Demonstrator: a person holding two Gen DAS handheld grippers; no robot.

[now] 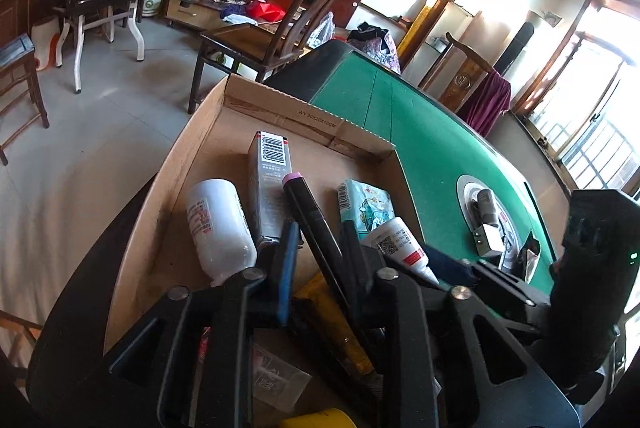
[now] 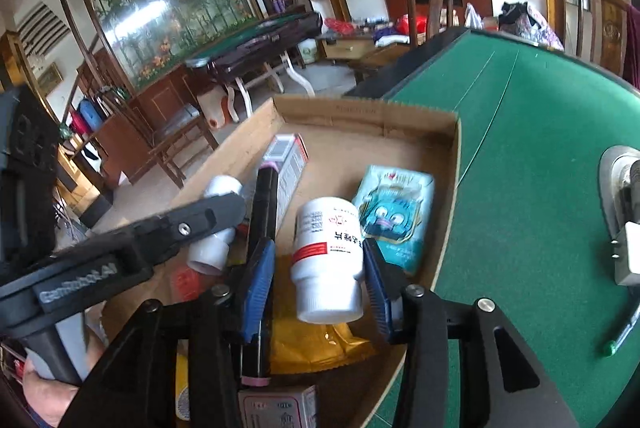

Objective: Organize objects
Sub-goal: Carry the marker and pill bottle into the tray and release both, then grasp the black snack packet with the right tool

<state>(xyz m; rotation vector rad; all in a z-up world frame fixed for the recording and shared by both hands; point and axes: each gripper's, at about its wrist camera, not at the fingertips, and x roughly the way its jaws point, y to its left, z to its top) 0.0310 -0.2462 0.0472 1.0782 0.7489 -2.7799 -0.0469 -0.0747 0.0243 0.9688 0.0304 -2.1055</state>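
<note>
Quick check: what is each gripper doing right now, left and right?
Left gripper: shut on the black marker pen with a pink end.
Right gripper: holding the white plastic pill bottle over the cardboard box.

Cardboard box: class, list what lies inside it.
Inside the cardboard box: two white bottles, a black marker, a grey carton, a teal packet and a yellow packet. The grippers cover the near items.
</note>
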